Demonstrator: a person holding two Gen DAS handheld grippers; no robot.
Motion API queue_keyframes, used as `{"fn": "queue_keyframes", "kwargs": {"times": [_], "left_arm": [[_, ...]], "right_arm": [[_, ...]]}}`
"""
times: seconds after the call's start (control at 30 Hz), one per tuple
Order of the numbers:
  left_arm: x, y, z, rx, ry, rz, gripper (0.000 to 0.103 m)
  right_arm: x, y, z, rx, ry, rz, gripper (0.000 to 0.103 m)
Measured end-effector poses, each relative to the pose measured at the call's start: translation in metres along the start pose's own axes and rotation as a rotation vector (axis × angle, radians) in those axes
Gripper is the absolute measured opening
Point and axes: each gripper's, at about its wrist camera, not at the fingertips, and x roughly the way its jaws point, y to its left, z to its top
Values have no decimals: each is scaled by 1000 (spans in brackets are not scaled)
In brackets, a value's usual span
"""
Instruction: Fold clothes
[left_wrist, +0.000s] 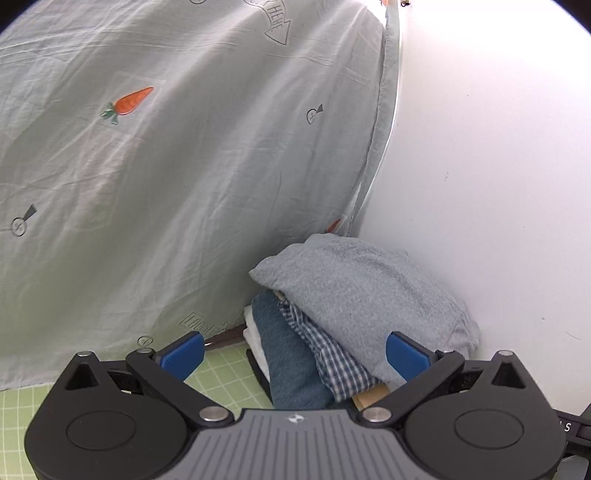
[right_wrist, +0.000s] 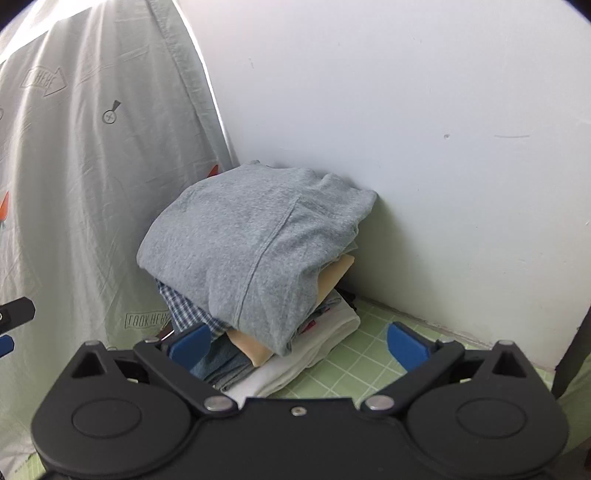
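A stack of folded clothes (right_wrist: 258, 266) is seen in the corner where a white wall (right_wrist: 424, 129) meets a hanging pale sheet (left_wrist: 166, 166), and it is set on a green gridded mat (right_wrist: 362, 362). No box, basket or other container is shown; the garments are held only by the stack itself. The stack is topped by a grey sweatshirt (right_wrist: 255, 240), which is draped over the layers beneath and is pressed against the wall at the back. Under it, from the right wrist view, a tan garment (right_wrist: 332, 273), a blue-and-white checked shirt (right_wrist: 188, 314), a blue denim piece (right_wrist: 225, 363) and a white garment (right_wrist: 314, 343) at the base are made out. From the left wrist view the same stack (left_wrist: 332, 317) is seen from its other side, with the grey sweatshirt (left_wrist: 369, 295) on top, the checked shirt (left_wrist: 332, 354) below it and a dark blue garment (left_wrist: 288, 362) beside white folded layers. The sheet is printed with carrots (left_wrist: 127, 103) and outlined arrow labels. The left gripper (left_wrist: 295, 354) is held with its 2 blue fingers (left_wrist: 183, 354) spread wide apart, nothing being gripped, and the near edge of the stack lies between them. The right gripper (right_wrist: 299, 343) is likewise held with its 2 fingers (right_wrist: 406, 347) well apart and nothing gripped, the stack's front corner being framed between them.
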Motion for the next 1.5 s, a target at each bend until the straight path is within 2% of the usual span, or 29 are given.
{"fn": "queue_keyframes", "kwargs": {"times": [0.1, 0.37, 0.57, 0.77, 0.97, 1.5], "left_arm": [[-29, -8, -20, 37, 15, 6, 103], [-90, -16, -68, 40, 72, -18, 103], [-130, -19, -101, 46, 97, -26, 103], [-152, -19, -127, 66, 114, -14, 103], [-164, -18, -135, 65, 105, 8, 103], [-177, -20, -140, 51, 93, 33, 103]], "right_arm": [[-34, 11, -14, -81, -51, 10, 103], [-98, 28, -54, -225, -50, -9, 103], [-133, 24, -86, -267, -31, -9, 103], [-155, 21, -114, -289, -7, -19, 103], [-168, 25, -126, -324, -5, -13, 103], [-177, 29, -130, -355, -13, 25, 103]]}}
